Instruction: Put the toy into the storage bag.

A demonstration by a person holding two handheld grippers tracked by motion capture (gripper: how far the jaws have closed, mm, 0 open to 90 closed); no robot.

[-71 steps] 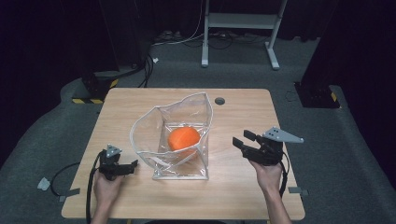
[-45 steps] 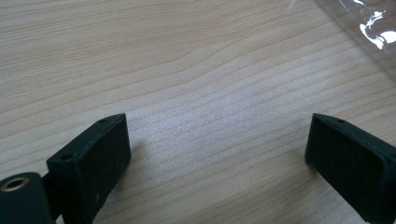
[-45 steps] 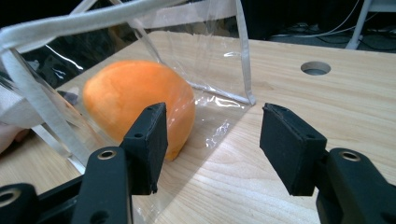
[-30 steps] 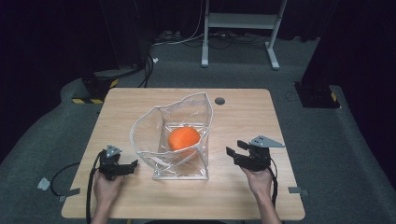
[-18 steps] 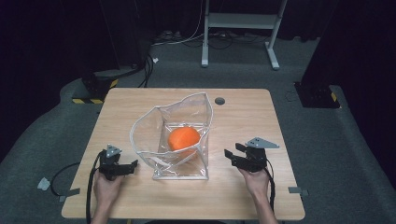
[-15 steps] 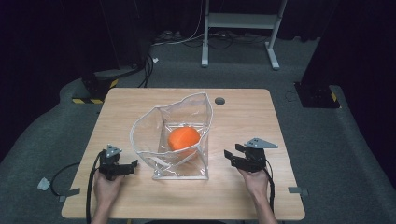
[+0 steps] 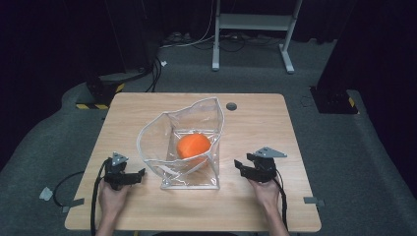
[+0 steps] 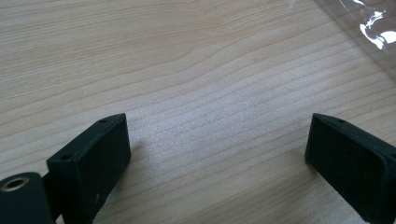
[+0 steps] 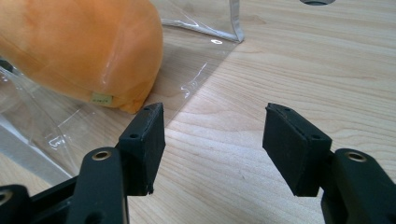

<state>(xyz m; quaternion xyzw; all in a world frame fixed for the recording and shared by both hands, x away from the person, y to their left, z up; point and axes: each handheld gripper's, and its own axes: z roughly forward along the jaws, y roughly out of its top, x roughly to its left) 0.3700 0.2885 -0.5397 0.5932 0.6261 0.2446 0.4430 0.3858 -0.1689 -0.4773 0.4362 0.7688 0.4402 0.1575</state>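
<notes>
A clear plastic bag (image 7: pixel 172 132) stands open on the wooden table (image 7: pixel 255 123), with an orange soft object (image 7: pixel 193 146) inside it. My right gripper (image 7: pixel 242 165) sits low over the table just right of the bag, jaws open toward it with nothing between them. In the right gripper view the orange object (image 9: pixel 79 46) lies behind the bag's clear wall (image 9: pixel 201 18), ahead and left of my right gripper (image 9: pixel 215 112). My left gripper (image 7: pixel 139 174) rests at the bag's left front, open. In the left gripper view, bare wood lies between the jaws of my left gripper (image 8: pixel 219 123) and the bag's edge (image 8: pixel 369 28) shows at the top right.
A round cable hole (image 7: pixel 231 106) sits in the table near its far edge. Beyond the table are a grey floor, cables and a white stand frame (image 7: pixel 255 22). Bare wood stretches to the right of the bag and along the front edge.
My right gripper has come down and moved left toward the bag's right side. The left gripper, bag and orange object have stayed put.
</notes>
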